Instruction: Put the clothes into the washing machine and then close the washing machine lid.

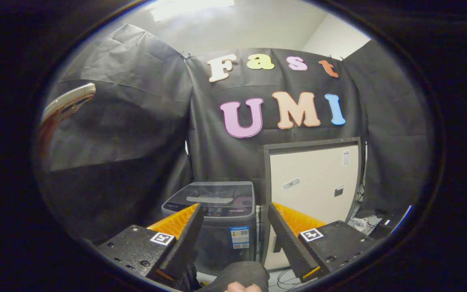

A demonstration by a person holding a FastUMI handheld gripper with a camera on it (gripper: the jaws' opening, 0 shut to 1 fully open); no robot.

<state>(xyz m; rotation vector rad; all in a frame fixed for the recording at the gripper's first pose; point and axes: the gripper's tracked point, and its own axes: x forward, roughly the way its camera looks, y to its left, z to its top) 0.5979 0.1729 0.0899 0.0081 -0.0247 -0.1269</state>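
Note:
A small grey top-loading washing machine [221,231] stands on the floor ahead of my gripper [235,207], against the black cloth wall. Its see-through lid [213,192] lies flat on top. My gripper is open: the two black ridged fingers [185,239] stand wide apart with nothing pressed between them, and the machine shows through the gap. Low down between the fingers, close to me, is a dark grey piece of fabric [241,271] with part of a person's hand [241,288] below it. I cannot tell whether that fabric is a sleeve or a garment.
A tall beige cabinet [314,186] with a dark frame stands right of the washing machine, touching it or nearly so. Cables and small items [363,223] lie on the floor further right. A curved pale object [65,103] hangs high on the left.

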